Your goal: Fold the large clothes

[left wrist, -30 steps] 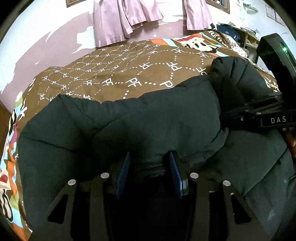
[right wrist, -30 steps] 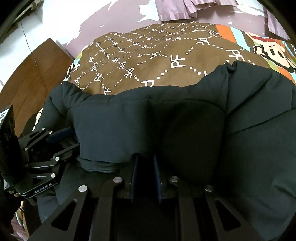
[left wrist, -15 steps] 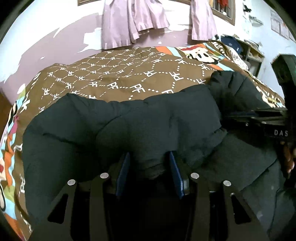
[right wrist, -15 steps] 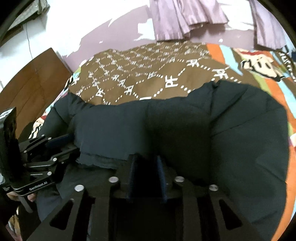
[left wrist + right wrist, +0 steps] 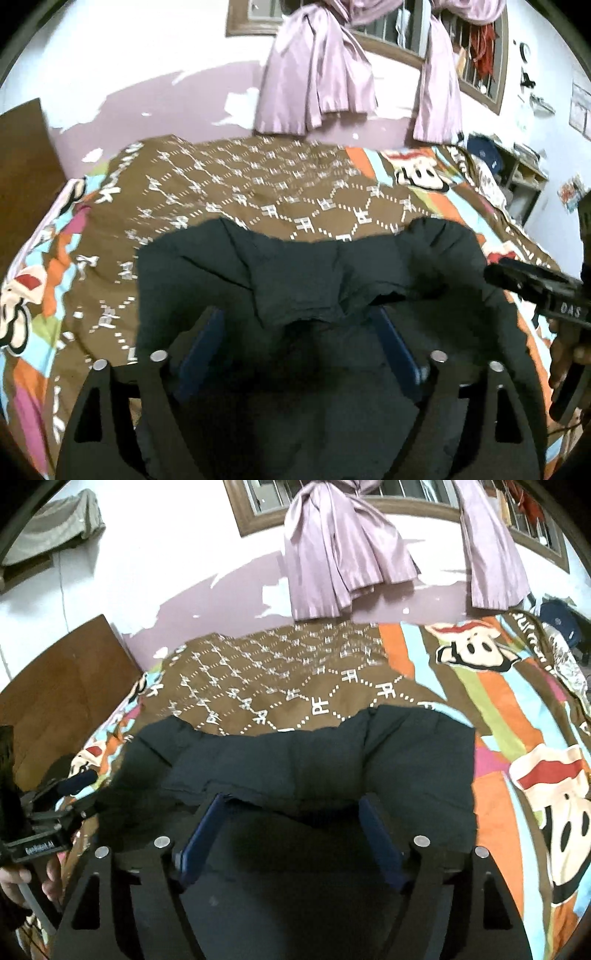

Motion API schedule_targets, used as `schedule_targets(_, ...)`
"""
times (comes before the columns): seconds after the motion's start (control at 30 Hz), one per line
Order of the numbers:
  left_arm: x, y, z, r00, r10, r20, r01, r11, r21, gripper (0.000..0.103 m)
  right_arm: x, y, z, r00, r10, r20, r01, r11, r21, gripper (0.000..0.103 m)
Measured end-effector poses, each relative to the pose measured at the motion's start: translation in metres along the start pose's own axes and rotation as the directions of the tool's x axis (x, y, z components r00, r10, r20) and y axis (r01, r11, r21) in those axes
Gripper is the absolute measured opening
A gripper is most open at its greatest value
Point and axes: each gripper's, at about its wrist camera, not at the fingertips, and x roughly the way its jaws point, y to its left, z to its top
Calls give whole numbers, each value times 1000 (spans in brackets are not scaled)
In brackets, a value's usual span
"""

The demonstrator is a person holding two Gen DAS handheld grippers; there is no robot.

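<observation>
We spread both claws, left claw [image 5: 299, 347] and right claw [image 5: 291, 834], just opened, releasing the folded jacket [image 5: 332, 273] at the bed's [image 5: 229, 184] near edge.

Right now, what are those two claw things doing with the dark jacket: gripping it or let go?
Left gripper: open, jaws just spread, dark jacket released.
Right gripper: open, jaws just spread, holding nothing.

— What's under my claws?
— My dark puffy jacket [image 5: 303, 280], folded over on the bed, its raw edge running nine to three o'clock.
— Flat?
— Lumpy; a flap droops toward six o'clock.
</observation>
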Motion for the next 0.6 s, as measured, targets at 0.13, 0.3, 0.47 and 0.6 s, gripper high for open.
schedule_targets(0.13,-37,-6,2,996,87,31,-88,996,28,86,-35,12,-5,1000,-2,21,2,1000,-24,95)
schedule_targets(0.3,-89,-16,-12,991,110,79,-114,992,56,98,-84,27,-21,1000,-7,25,8,998,-60,102)
schedule_targets(0.47,-130,-36,-35,992,72,104,-78,995,56,98,-126,42,-41,999,1,37,2,996,-86,103)
schedule_targets(0.6,-157,-54,-56,993,38,109,-49,993,107,98,-152,59,-64,999,12,43,-5,986,-165,103)
